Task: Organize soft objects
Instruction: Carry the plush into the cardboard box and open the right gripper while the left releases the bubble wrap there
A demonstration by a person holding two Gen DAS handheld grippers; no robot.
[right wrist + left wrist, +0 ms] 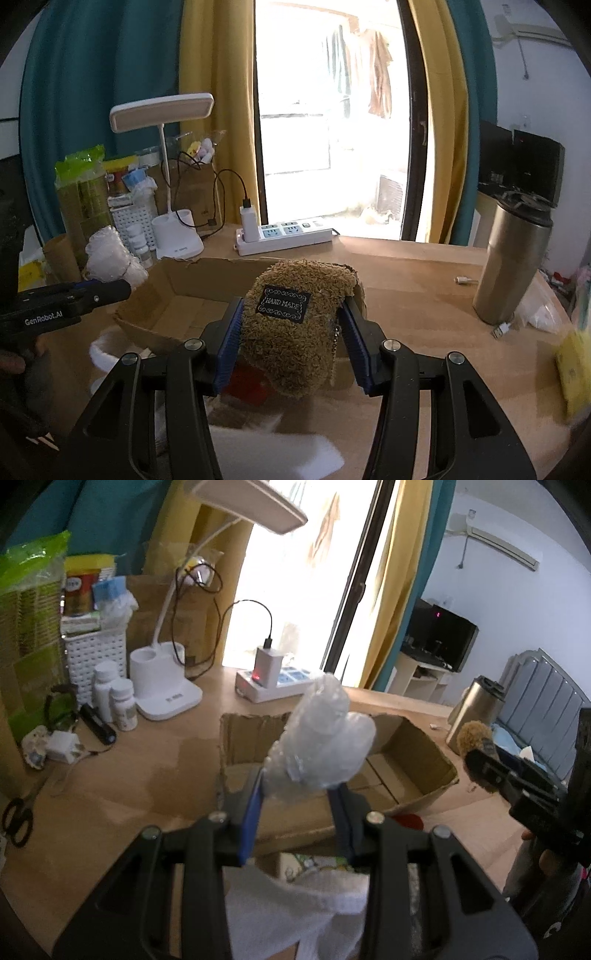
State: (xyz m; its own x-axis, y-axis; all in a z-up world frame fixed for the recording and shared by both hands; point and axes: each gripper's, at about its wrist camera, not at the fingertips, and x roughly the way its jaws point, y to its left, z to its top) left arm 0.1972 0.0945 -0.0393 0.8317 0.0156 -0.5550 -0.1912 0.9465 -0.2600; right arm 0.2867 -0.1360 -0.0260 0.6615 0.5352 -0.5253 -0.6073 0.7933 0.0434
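Left claw [299,794] clamped on bubble wrap [321,734], right claw [291,325] on fuzzy pouch [295,325] ("HAND MADE" label legible only there).

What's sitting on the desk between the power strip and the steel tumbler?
Bare wood, mostly. In the right wrist view, the stretch from the power strip to the steel tumbler holds only a small white cable plug lying near the tumbler.

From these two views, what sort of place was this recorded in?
Most likely a bedroom with a desk by a balcony door: a padded headboard, a wall air conditioner, and a cluttered wooden desk with a desk lamp.
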